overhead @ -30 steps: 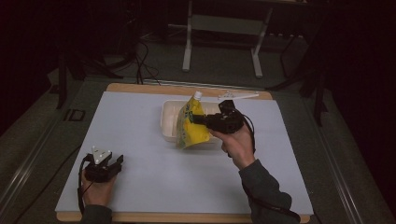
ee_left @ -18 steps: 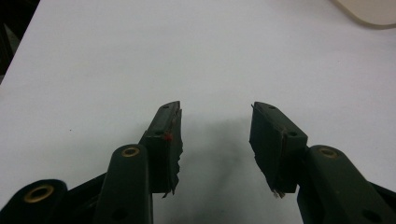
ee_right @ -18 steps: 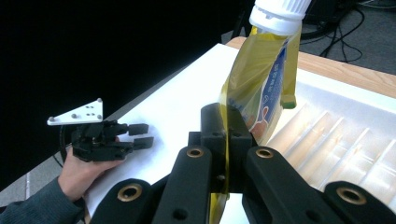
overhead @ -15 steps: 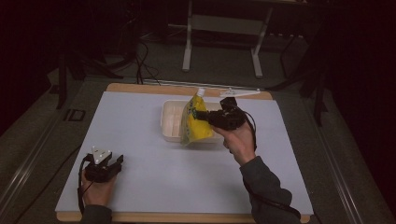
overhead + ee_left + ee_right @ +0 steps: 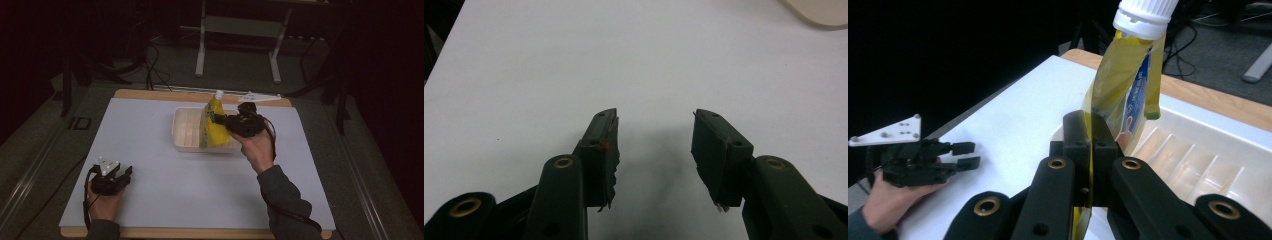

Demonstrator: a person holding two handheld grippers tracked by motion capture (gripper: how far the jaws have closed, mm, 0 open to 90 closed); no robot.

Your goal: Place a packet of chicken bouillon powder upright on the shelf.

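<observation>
The yellow pouch (image 5: 214, 127) stood upright over the white tray (image 5: 186, 131), mid-worktop (image 5: 150, 150). Nearest, the left gripper (image 5: 111, 178) rested with fingers (image 5: 602, 145) apart. Farther, the right gripper (image 5: 231, 121) had its fingers (image 5: 1075, 145) clamped on the pouch's edge.

Both grippers are black, with brass-coloured rivets at the jaw joints. The left gripper (image 5: 111, 179) carries a grey three-cornered plate on top, dotted with small holes, and its jaw pads (image 5: 606, 150) are frayed at the edges. Behind the right gripper (image 5: 235, 122), the person's sleeve (image 5: 285, 202) is dark grey.
</observation>
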